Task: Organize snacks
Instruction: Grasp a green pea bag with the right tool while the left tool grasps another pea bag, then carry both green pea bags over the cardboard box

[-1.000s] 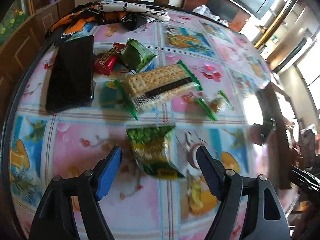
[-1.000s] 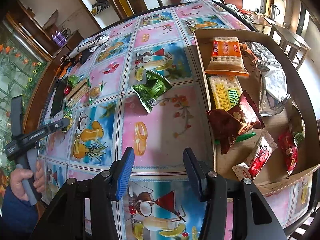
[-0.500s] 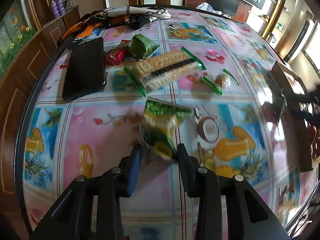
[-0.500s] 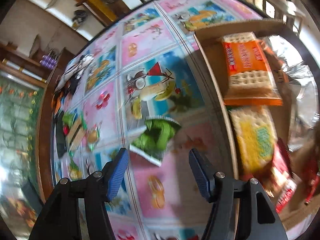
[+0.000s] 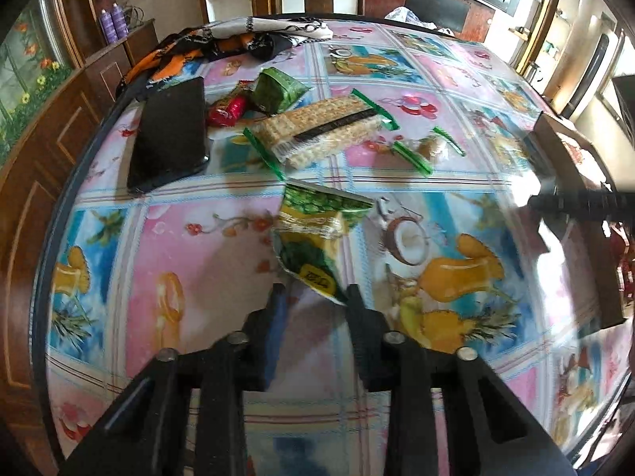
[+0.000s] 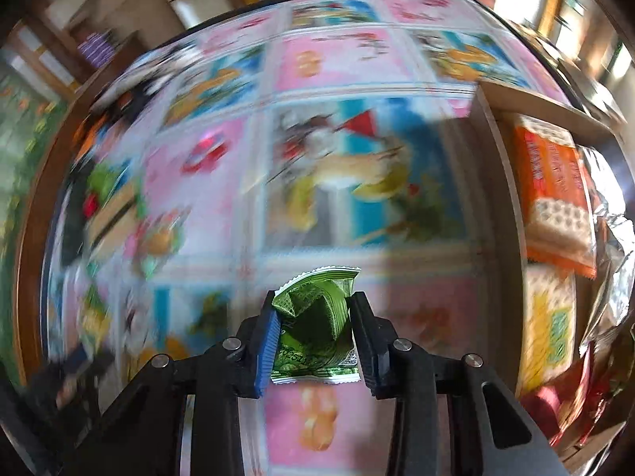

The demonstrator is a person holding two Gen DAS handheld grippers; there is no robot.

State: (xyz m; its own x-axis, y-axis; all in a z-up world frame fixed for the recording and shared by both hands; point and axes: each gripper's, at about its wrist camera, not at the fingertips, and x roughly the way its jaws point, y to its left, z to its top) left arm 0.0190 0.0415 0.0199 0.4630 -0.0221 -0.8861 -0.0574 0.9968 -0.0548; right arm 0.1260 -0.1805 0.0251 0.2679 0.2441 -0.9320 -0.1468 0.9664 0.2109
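Snacks held in both claws above a fruit-print table

Snacks lie across a round table (image 5: 166, 238) covered in a glossy cloth of pink and blue fruit squares. At its right side stands an open cardboard box (image 6: 492, 166), holding an orange cracker pack (image 6: 555, 194), a yellow cracker pack (image 6: 549, 317) and crumpled silver foil (image 6: 611, 261).

On the far left part of the table rests a black phone (image 5: 170, 135), with a long clear pack of crackers (image 5: 321, 131) beside it. Near these sit a green pouch (image 5: 278, 89), a small red wrapper (image 5: 228, 109) and a small clear sweet with green ends (image 5: 428, 146).

The left claw (image 5: 313, 293) is narrowed on the lower corner of a green and yellow biscuit pack (image 5: 313, 234), which tilts up off the cloth. The right claw (image 6: 313, 313) pinches a crumpled green snack packet (image 6: 317, 317) between its blue pads (image 6: 266, 341), left of the box. The right view is blurred.
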